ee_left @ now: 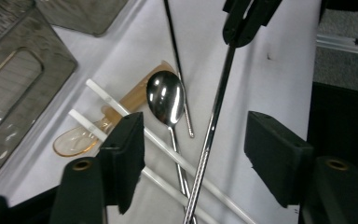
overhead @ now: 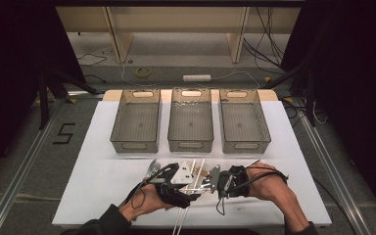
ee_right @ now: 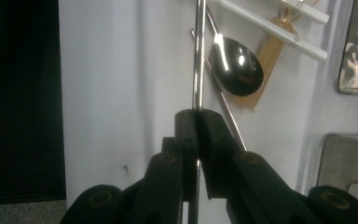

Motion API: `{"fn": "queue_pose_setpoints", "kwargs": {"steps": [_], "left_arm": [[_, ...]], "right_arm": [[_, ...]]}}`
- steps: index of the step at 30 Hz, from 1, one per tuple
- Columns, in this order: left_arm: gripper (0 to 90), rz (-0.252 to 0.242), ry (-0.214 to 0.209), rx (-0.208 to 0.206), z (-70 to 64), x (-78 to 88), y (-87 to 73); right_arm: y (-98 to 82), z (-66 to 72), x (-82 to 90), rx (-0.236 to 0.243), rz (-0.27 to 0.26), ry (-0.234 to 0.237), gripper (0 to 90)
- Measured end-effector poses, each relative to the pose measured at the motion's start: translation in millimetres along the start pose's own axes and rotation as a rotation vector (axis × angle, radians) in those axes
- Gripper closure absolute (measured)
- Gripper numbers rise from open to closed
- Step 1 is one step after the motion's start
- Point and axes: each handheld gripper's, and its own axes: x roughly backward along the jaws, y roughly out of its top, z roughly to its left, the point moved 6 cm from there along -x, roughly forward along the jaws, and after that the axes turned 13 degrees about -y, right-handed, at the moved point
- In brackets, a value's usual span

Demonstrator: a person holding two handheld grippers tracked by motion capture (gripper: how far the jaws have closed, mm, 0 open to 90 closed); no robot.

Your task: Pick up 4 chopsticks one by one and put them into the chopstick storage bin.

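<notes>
Two tongs over a cutlery pile on the white counter (overhead: 103, 186). Right tongs (ee_right: 198, 112) are pinched tight on a metal chopstick (ee_left: 214, 116), held up off the pile. Left tongs (ee_left: 193, 140) are spread, the chopstick passing untouched between them, above a steel spoon (ee_left: 166, 98) and white chopsticks (ee_left: 121, 109).

Room dim, edges of the high view near black; the white table (overhead: 103, 142) is the one bright patch, evenly lit from above with faint shadows. Glare streaks on the metal spoon (ee_left: 166, 98) and the steel rod (ee_right: 198, 56). Both gripper views soft and grainy, near jaws blurred.
</notes>
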Motion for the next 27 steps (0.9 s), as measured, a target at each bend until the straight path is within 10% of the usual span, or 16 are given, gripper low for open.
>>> {"fn": "queue_pose_setpoints", "kwargs": {"steps": [27], "left_arm": [[81.7,0.099,-0.078,-0.08,-11.1,-10.1,-6.6]], "right_arm": [[12.5,7.8,1.6,0.076,-0.008,0.008,86.5]]}}
